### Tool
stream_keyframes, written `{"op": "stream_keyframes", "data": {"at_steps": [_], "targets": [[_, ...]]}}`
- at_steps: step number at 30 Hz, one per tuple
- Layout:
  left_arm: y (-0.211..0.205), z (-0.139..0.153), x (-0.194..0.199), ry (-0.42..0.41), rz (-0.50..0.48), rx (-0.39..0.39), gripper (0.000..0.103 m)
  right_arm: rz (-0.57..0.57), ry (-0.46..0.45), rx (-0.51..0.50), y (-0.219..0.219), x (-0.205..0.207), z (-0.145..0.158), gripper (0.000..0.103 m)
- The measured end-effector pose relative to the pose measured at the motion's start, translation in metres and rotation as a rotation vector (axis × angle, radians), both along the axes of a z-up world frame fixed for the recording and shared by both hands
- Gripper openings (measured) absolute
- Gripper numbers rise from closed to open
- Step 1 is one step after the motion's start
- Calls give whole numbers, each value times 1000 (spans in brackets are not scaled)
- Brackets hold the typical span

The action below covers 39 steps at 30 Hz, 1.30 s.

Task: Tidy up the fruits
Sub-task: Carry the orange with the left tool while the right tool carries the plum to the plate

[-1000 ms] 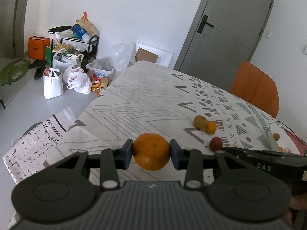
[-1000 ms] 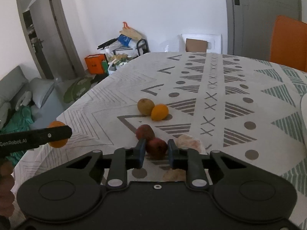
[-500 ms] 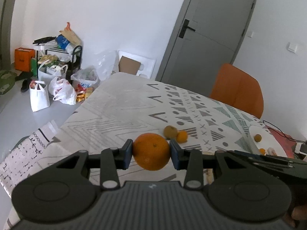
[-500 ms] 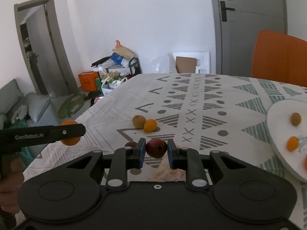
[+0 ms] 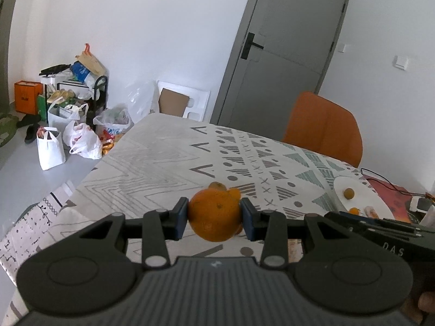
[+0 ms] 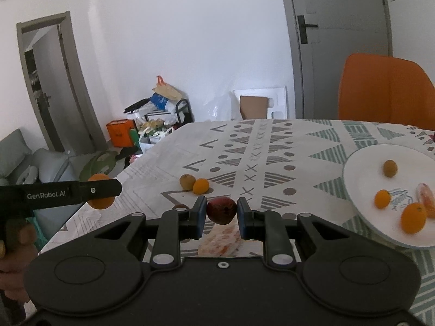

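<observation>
My left gripper [image 5: 214, 218] is shut on a large orange [image 5: 214, 214], held above the patterned tablecloth [image 5: 163, 163]. The same orange [image 6: 100, 203] shows at the left of the right wrist view. My right gripper [image 6: 220, 212] is shut on a dark red fruit [image 6: 221, 210]. A kiwi [image 6: 187, 181] and a small orange [image 6: 201, 185] lie together on the cloth beyond it. A white plate [image 6: 361, 168] at the right carries a kiwi [image 6: 390, 168], two oranges [image 6: 413, 218] and a wrapped item [image 6: 425, 199]. In the left wrist view the plate [image 5: 361, 190] sits far right.
A clear bag with orange pieces [image 6: 221, 240] lies on the cloth under my right gripper. An orange chair [image 6: 383, 89] stands behind the table, near a grey door [image 6: 339, 40]. Bags and a loaded rack [image 5: 76, 108] clutter the floor at left. A cable [image 5: 391, 183] runs past the plate.
Both grippers rose and swung toward the right with their fruit. The white plate has come into both views, and the kiwi and small orange on the cloth look farther away.
</observation>
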State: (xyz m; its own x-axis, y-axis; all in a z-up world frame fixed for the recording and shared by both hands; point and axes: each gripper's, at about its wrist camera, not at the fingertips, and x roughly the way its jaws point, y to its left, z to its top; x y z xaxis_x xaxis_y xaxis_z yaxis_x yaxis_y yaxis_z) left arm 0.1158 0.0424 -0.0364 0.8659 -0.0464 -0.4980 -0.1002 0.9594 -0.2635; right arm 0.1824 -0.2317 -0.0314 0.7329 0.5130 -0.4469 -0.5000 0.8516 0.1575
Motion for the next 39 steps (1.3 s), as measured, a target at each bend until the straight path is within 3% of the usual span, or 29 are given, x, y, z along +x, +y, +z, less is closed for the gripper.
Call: {"op": "stream_keyframes", "data": {"at_steps": [19, 39], "targets": [[-55, 13, 7, -26, -107, 56, 40, -105, -39, 53, -61, -10, 6, 22], [-133, 21, 41, -43, -250, 114, 40, -265, -41, 108, -143, -3, -1, 22]]}}
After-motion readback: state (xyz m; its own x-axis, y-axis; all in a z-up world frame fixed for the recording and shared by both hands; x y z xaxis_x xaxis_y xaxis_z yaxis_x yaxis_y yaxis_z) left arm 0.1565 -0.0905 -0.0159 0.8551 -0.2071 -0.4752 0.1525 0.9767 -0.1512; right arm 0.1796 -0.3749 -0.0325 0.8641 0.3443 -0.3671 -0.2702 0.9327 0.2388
